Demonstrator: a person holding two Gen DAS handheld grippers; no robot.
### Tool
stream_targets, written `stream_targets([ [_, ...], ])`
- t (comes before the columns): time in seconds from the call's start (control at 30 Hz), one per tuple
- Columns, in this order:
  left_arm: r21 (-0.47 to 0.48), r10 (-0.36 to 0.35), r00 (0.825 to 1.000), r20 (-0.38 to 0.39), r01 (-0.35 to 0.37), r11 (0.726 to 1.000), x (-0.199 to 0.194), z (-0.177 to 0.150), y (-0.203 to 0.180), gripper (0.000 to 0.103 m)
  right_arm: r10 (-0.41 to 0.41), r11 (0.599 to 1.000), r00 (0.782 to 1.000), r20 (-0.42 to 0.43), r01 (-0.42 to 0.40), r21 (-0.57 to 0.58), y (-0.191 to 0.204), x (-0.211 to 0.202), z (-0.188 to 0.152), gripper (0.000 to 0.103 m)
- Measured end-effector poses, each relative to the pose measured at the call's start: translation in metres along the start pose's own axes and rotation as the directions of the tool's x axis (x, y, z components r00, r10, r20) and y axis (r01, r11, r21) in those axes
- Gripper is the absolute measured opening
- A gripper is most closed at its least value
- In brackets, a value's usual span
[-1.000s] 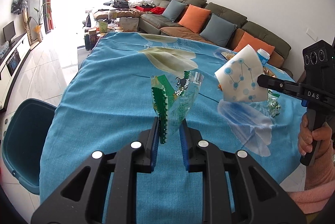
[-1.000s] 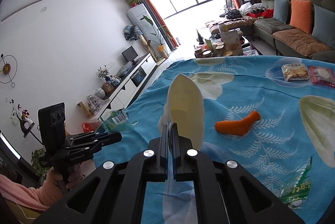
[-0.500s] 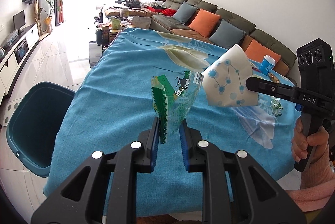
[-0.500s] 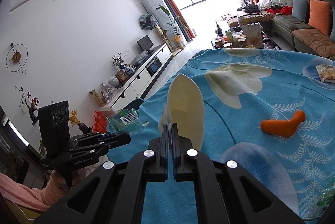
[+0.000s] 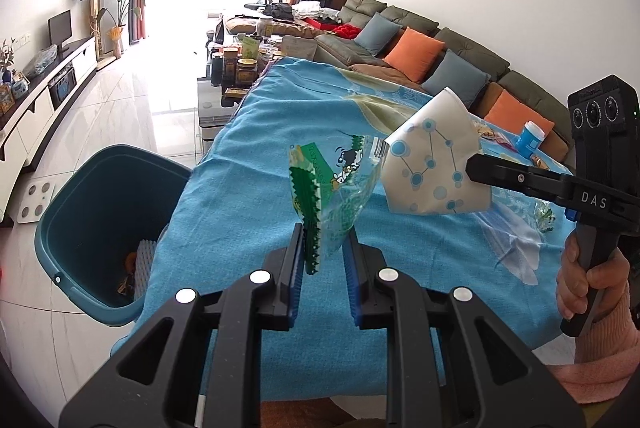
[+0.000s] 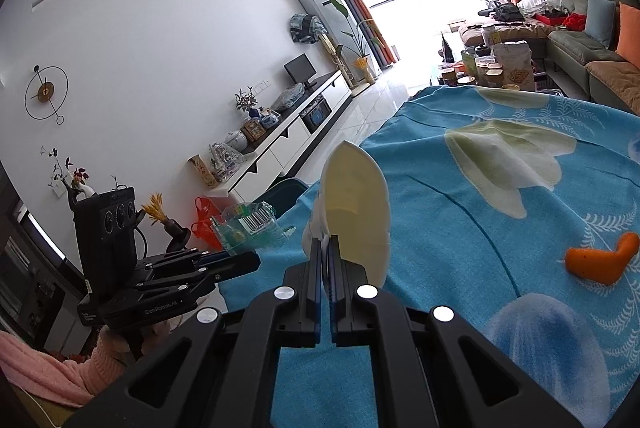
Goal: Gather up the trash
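Observation:
My left gripper [image 5: 323,248] is shut on a clear green snack wrapper [image 5: 332,195], held upright above the blue tablecloth [image 5: 240,195]. From the right wrist view the same gripper [image 6: 240,262] and its wrapper [image 6: 250,226] show at the left. My right gripper [image 6: 325,248] is shut on a squashed white paper cup [image 6: 354,216]; in the left wrist view that cup [image 5: 434,167] shows blue dots and hangs from the right gripper [image 5: 474,163]. A teal bin [image 5: 100,224] stands on the floor left of the table, with some trash inside.
An orange scrap [image 6: 600,262] lies on the cloth at the right. A blue-lidded jar [image 5: 530,137] and snack packets [image 5: 544,216] sit toward the table's far right. A sofa [image 5: 420,55], a low table with jars [image 5: 240,67] and a TV cabinet [image 5: 40,99] surround the table.
Both grippers have carried their trash leftward toward the table's edge. The teal bin has come more fully into the left wrist view, its inside now showing.

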State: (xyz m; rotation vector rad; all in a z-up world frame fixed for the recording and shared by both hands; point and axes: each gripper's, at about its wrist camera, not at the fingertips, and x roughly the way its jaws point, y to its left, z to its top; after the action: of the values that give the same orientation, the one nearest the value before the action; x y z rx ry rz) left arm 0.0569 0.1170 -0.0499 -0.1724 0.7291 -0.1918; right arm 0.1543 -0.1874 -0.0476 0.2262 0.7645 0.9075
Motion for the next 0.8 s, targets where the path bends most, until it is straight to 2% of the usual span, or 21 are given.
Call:
stream_targets([
  [0.8, -0.074, 0.129, 0.991, 0.045, -0.125, 0.989, -0.028, 0.004, 0.056, 0.019, 0.104, 0.993, 0.993, -0.061, -0.107, -0.049, 0.035, 0.058, 0.022, 0.002],
])
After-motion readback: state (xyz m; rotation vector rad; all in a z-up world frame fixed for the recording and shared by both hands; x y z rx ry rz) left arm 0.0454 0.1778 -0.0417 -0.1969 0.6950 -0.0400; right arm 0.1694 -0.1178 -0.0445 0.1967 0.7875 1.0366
